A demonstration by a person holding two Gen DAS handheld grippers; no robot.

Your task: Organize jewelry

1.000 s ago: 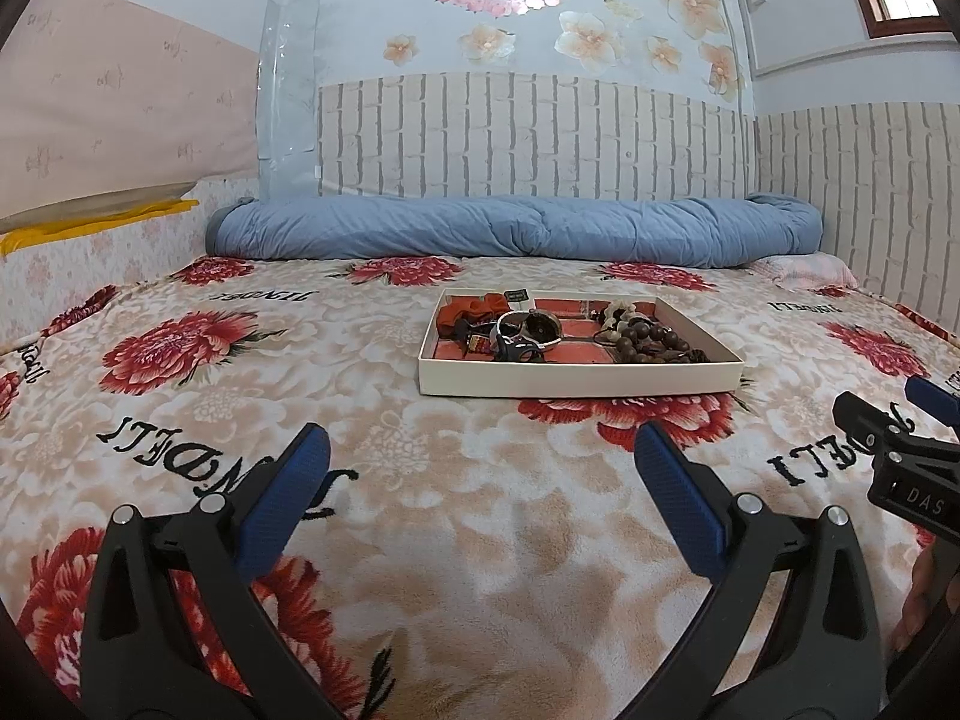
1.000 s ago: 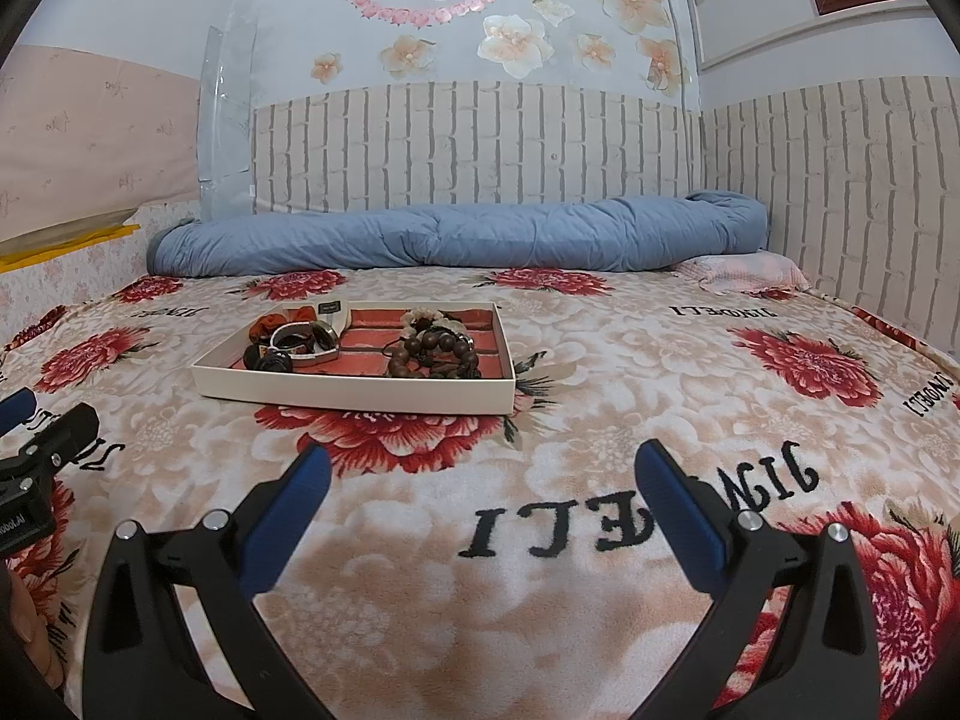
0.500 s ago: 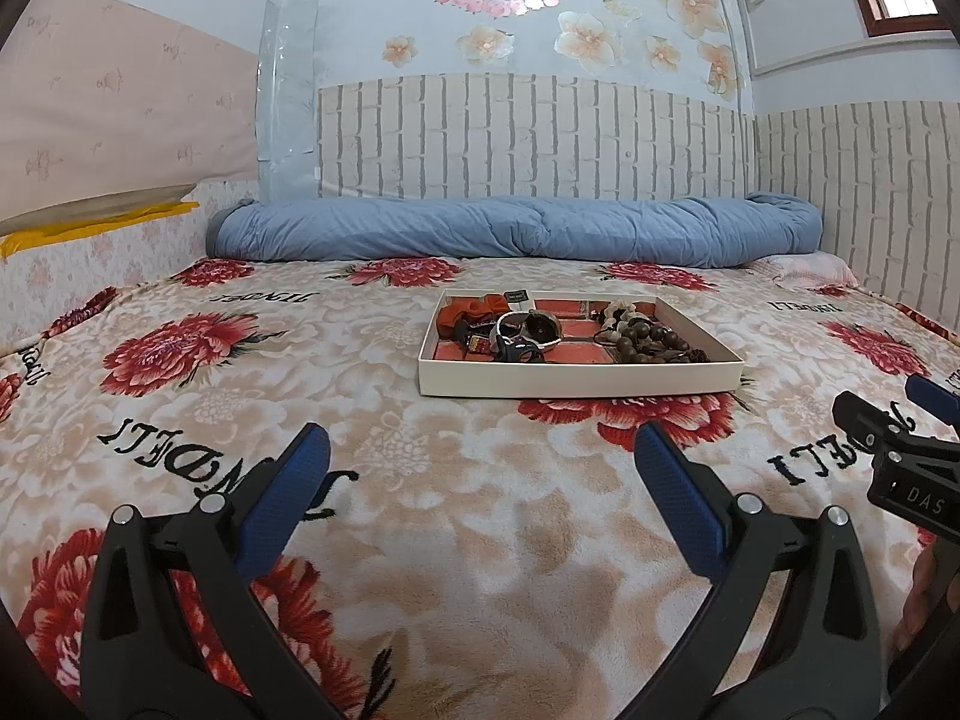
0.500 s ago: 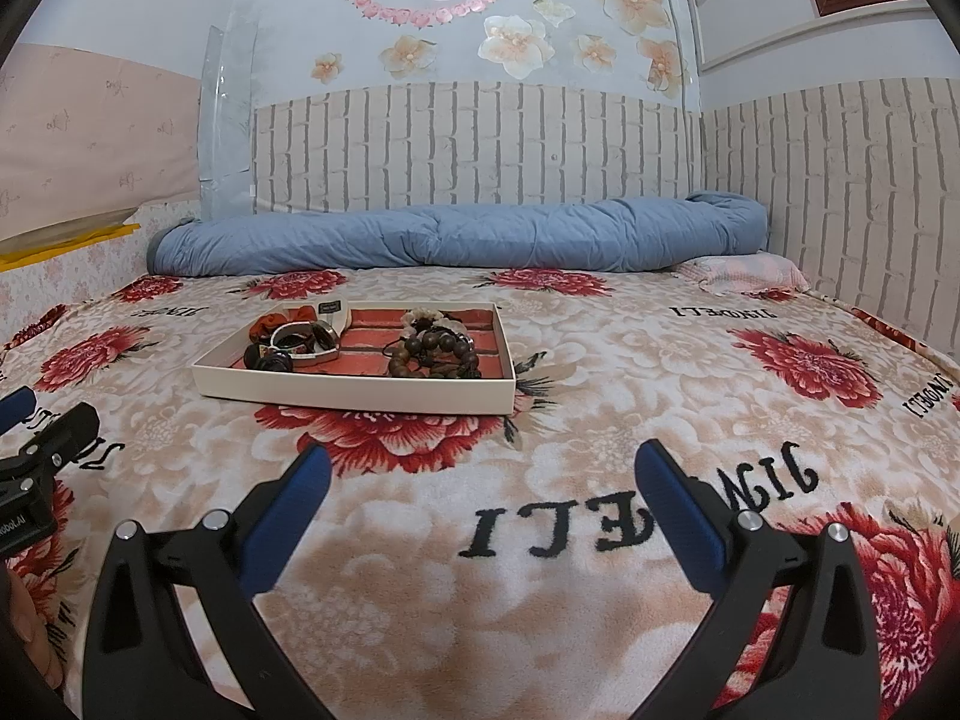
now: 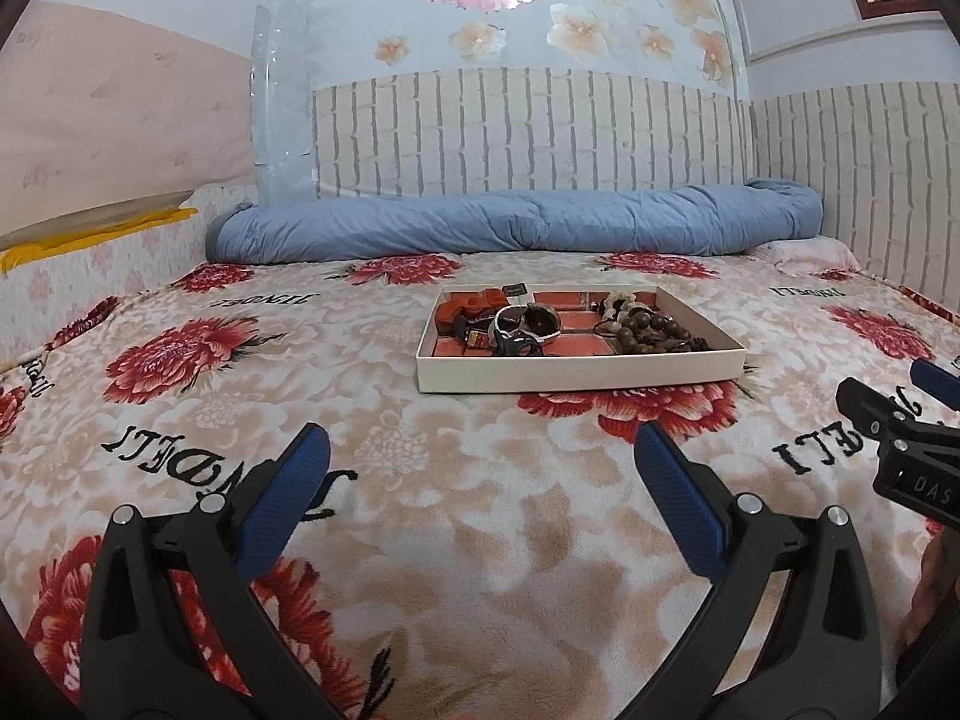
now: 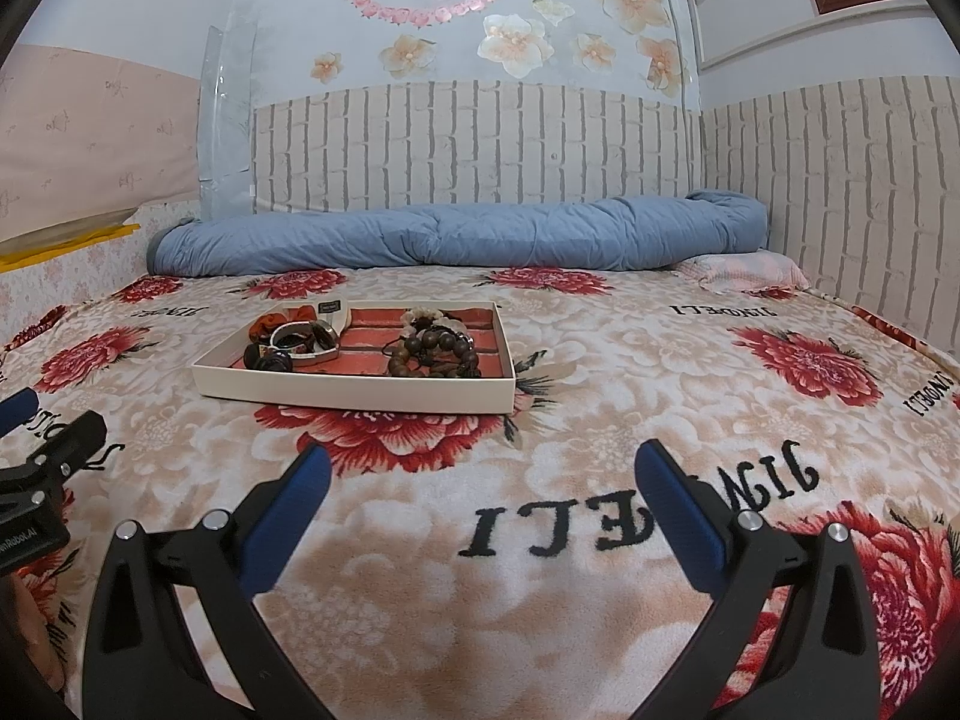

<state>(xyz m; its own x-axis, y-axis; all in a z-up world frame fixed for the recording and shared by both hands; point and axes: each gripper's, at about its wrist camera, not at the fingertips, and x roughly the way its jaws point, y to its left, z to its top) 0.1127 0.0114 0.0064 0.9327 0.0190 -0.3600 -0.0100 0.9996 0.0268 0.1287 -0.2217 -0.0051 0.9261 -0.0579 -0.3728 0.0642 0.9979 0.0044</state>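
A shallow cream tray (image 5: 576, 375) (image 6: 360, 393) with a red lining sits on the flowered blanket ahead of both grippers. It holds brown wooden bead bracelets (image 5: 651, 333) (image 6: 435, 354) on its right, a bangle and dark pieces (image 5: 519, 327) (image 6: 297, 342) on its left, and an orange scrunchie (image 5: 465, 306) (image 6: 282, 318) at the back left. My left gripper (image 5: 480, 468) is open and empty, well short of the tray. My right gripper (image 6: 480, 474) is open and empty, also short of the tray and to its right.
A rolled blue quilt (image 5: 516, 228) (image 6: 462, 234) lies along the brick-pattern wall at the back. A pink pillow (image 6: 750, 270) lies at the back right. The right gripper shows at the left wrist view's right edge (image 5: 900, 438); the left gripper at the right wrist view's left edge (image 6: 42, 456).
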